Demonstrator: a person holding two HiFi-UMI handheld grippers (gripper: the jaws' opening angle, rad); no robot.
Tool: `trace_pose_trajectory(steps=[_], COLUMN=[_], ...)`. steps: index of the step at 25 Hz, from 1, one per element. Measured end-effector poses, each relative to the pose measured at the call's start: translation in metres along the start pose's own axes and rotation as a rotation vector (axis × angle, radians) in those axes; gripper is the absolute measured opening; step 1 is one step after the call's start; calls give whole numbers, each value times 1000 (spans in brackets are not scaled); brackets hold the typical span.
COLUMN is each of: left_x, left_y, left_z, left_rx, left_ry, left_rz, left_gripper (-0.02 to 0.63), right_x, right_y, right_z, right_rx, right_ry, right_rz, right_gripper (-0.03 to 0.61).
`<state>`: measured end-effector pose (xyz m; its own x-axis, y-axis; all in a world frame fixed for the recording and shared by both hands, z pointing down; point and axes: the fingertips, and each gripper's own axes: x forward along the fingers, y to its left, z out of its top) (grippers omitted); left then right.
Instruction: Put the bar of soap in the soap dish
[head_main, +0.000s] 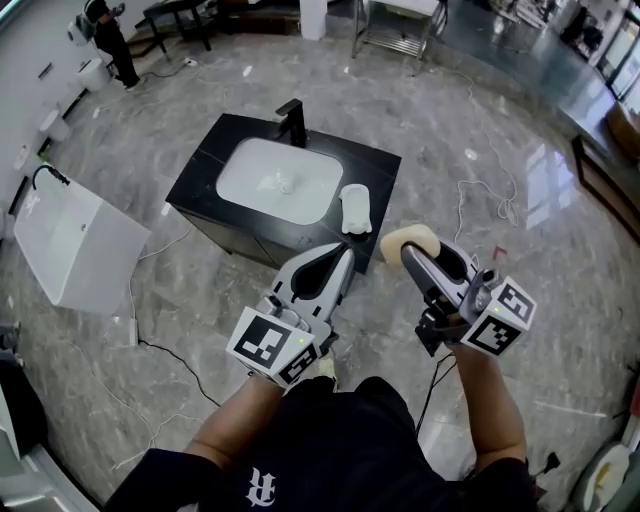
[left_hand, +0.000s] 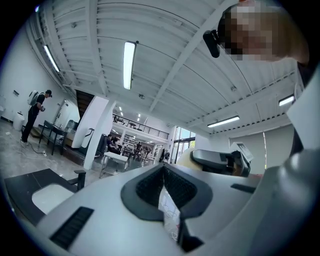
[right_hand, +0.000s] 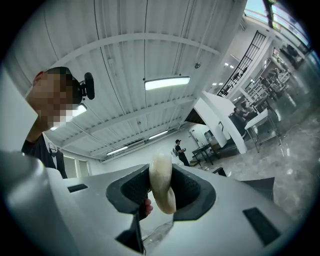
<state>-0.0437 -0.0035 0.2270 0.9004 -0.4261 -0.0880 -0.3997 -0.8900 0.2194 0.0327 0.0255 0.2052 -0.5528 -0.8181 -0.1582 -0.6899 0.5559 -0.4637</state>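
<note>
A cream bar of soap (head_main: 410, 238) (right_hand: 161, 180) stands on edge between the pads of my right gripper (head_main: 408, 252) (right_hand: 161, 192), which is shut on it. The white soap dish (head_main: 355, 208) lies on the right side of the black vanity top (head_main: 210, 155), just beyond the soap. A white sink (head_main: 275, 177) (left_hand: 47, 196) and a black faucet (head_main: 293, 120) (left_hand: 80, 177) sit in the middle of that top. My left gripper (head_main: 343, 262) (left_hand: 167, 192) hangs beside the right one, its jaws together with nothing between them, near the vanity's front edge.
A white box-like basin (head_main: 75, 245) stands on the marble floor left of the vanity. Cables (head_main: 170, 355) trail across the floor. A person (head_main: 110, 40) stands far off at the top left, and a metal table (head_main: 400, 25) is behind the vanity.
</note>
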Motion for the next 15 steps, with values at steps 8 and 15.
trace_pose_trajectory(steps=[8, 15], left_x=[36, 79], left_y=[55, 96], left_z=[-16, -38], left_rx=[-33, -55], left_ry=[19, 23], left_rz=[12, 62], left_gripper=[6, 6], right_x=[41, 71], right_y=[-58, -133], right_z=[-4, -19], right_rx=[19, 75], right_ry=[58, 142], right_rz=[-14, 15], right_gripper=[123, 123])
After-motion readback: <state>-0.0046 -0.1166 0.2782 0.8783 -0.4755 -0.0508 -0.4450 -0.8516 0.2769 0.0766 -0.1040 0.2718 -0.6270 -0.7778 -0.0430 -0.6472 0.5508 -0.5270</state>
